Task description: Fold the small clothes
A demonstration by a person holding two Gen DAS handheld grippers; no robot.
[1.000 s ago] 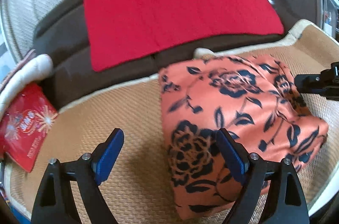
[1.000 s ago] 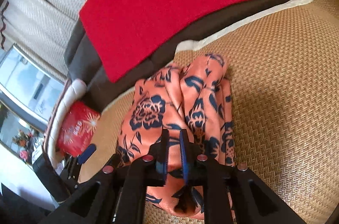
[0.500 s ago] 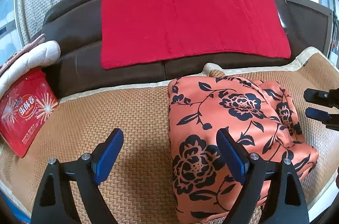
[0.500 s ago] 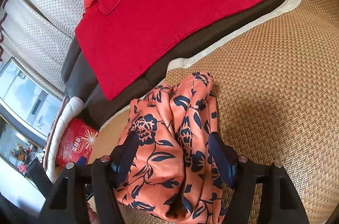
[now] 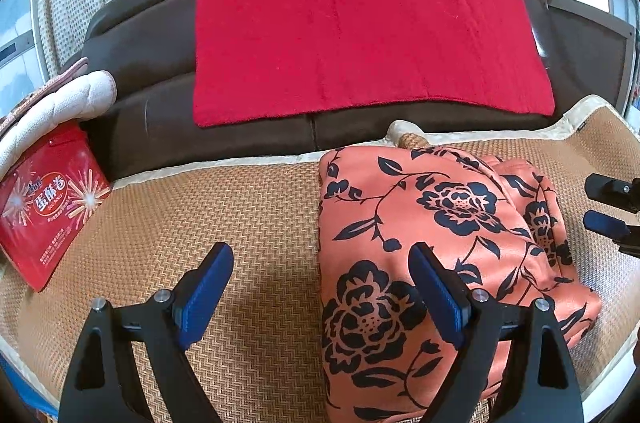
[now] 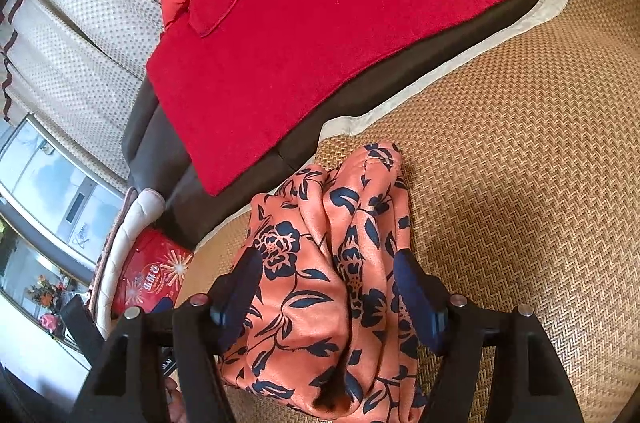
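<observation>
Left wrist view: both grippers' fingers spread wide, empty, beside folded orange floral garment (image 5: 440, 243) on woven mat (image 5: 248, 223); press creases flat evenly.

Where I'm working: a dark sofa by bright windows.
My woven mat (image 5: 260, 207) covers the seat; a red towel (image 5: 360, 39) drapes the brown backrest (image 5: 140, 35), dotted cream curtains (image 6: 80, 35) hang behind, daylight fills the window (image 6: 44, 175) left.

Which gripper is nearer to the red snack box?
Left. The left gripper hangs open just right of the red snack box; the right gripper, open over the floral garment, is farther away.
</observation>
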